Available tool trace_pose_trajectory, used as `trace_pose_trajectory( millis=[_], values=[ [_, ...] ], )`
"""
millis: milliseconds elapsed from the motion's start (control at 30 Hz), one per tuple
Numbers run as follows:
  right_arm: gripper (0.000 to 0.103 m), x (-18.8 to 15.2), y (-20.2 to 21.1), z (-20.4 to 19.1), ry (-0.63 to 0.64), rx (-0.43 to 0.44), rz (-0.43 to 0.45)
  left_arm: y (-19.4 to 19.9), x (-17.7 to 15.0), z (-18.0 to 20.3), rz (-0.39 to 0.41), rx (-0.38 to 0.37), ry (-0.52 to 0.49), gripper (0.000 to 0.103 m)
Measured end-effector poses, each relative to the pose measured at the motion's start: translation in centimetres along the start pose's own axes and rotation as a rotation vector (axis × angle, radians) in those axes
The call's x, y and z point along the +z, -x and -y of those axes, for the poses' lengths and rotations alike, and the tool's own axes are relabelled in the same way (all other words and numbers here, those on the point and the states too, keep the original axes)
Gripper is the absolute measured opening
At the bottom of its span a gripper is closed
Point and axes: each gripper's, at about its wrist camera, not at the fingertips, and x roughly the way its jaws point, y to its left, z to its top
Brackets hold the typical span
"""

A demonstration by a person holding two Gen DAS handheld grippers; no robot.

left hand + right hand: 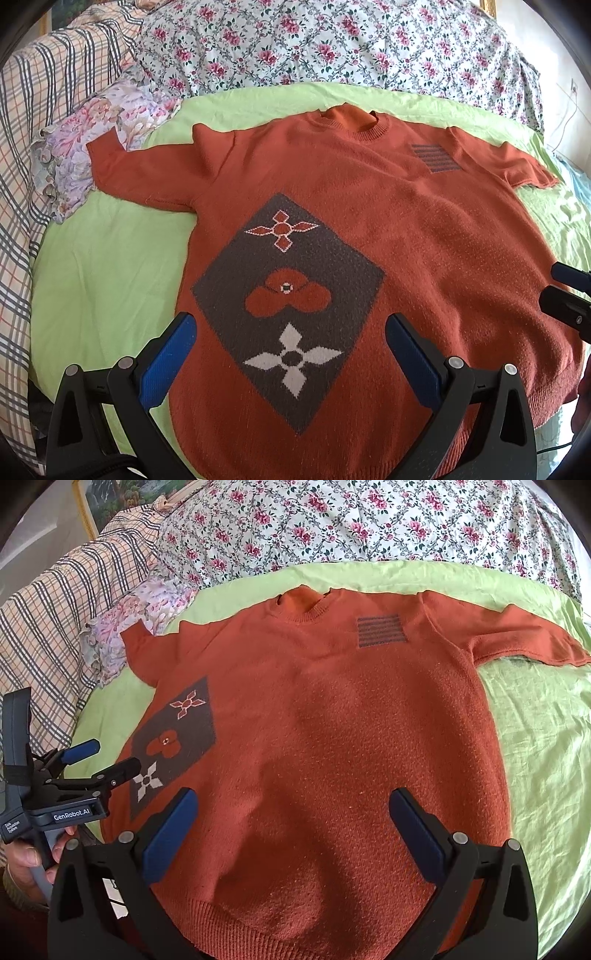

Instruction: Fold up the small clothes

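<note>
The orange sweater (424, 229) lies flat, front side up, on the green sheet (110, 266), neck opening toward the far side and both short sleeves spread outward. Its knit is fine and fuzzy, with a ribbed collar (349, 127) and a ribbed hem (258, 934). A grey diamond panel (291, 295) on one side carries three flower motifs; a small striped grey patch (436, 158) sits on the opposite chest.

The left gripper (288, 354) hovers above the diamond panel near the hem, jaws spread wide, nothing between the blue pads (166, 365). The right gripper (291, 830) is positioned above the plain half of the sweater near the hem, jaws likewise wide and empty. A hand (29, 860) holds the left gripper's handle.

One sleeve end touches a ruffled floral cloth (88, 147). Beyond the sheet lie a floral quilt (332, 40) and a plaid blanket (40, 110). No containers are in view.
</note>
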Motion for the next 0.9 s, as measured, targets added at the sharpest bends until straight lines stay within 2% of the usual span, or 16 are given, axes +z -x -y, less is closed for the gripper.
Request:
trace_pose_trajectory(
  millis=[167,400,533,667,900],
  values=[
    [0.103,0.3,-0.2,0.5,-0.014,0.006,0.001,-0.6,0.7,-0.2,-0.004,-0.001,0.008,0.102],
    [0.103,1.3,-0.2,3.3,-0.061,0.010,0.014,-2.1,2.3,-0.7,-0.024,-0.020,0.038,0.102],
    [0.103,2.8,-0.1,9.0,-0.192,-0.005,0.043,-3.1,3.6,-0.7,-0.017,0.004,0.036,0.102],
    [0.103,4.1,0.6,14.8,-0.288,-0.077,0.080,-3.9,5.3,-0.4,-0.004,0.011,0.031,0.102],
    [0.103,6.9,2.1,24.2,-0.384,-0.220,0.161,-5.6,8.1,0.7,0.022,0.006,0.022,0.102]
  ],
)
